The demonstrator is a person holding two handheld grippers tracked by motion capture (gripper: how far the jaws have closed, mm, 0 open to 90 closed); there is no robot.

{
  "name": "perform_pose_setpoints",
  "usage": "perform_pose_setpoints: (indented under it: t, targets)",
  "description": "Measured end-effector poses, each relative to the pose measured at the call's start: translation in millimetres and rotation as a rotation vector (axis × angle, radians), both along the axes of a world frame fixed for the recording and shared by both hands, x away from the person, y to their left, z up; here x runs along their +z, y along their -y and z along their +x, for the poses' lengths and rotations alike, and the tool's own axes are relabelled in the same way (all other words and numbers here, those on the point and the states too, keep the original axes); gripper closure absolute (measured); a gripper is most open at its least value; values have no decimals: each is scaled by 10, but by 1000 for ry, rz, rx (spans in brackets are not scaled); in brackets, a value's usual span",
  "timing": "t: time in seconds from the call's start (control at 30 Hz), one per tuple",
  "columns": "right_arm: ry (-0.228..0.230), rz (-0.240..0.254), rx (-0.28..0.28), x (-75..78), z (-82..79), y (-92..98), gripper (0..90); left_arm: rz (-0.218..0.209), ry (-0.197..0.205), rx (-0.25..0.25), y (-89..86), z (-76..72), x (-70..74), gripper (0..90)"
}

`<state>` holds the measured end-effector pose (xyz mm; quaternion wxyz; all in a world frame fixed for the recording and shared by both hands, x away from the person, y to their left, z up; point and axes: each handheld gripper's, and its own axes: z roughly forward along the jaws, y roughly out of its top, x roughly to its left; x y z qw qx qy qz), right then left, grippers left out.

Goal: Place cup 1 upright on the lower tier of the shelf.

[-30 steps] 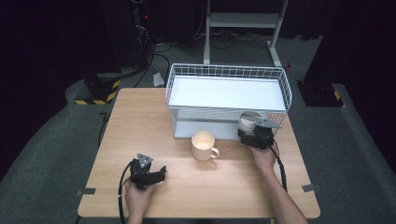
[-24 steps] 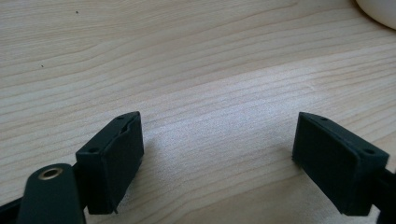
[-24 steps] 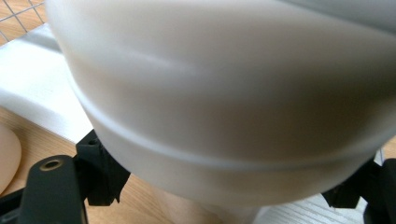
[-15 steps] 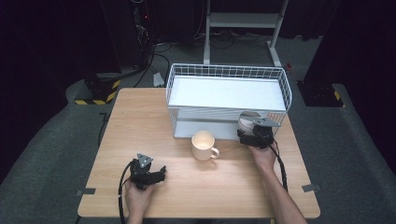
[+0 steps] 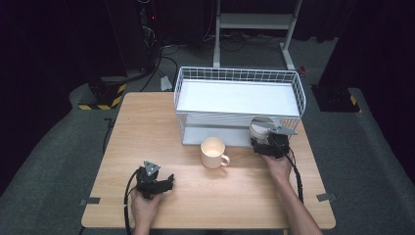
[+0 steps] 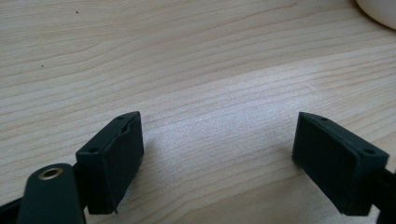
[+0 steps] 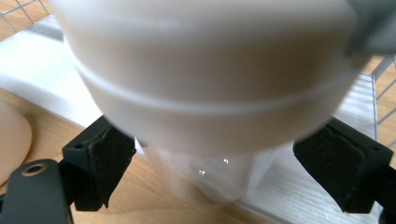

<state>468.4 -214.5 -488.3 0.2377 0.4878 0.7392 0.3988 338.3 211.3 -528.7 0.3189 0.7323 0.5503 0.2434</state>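
Right gripper (image 5: 268, 142) jaws straddle a white-lidded jar (image 7: 210, 93), apparently without touching.

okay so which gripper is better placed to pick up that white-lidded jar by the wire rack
The right gripper. Its open jaws already flank the jar beside the wire rack. The left gripper sits open over bare table, with the mug between it and the jar.

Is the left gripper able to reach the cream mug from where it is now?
Probably yes. The left gripper rests open on bare table, and only clear wood lies between it and the mug. The right gripper is busy beside the jar, apart from that path.
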Motion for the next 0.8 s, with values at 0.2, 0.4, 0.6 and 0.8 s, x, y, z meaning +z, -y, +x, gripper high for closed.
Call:
perform_pose_setpoints:
  t: [0.2, 0.4, 0.6, 0.8]
  targets:
    - [-7, -1, 1, -33, -93, 32, 180, 0, 0, 0, 0, 0, 0, 169]
    - [-2, -5, 2, -56, -181, 46, 257, 0, 0, 0, 0, 0, 0, 169]
    - [-3, -13, -25, -65, -262, 25, 346, 2, 1, -1, 0, 1, 0, 169]
    - [-16, -21, -51, -66, -268, 3, 384, 2, 1, -2, 0, 1, 0, 169]
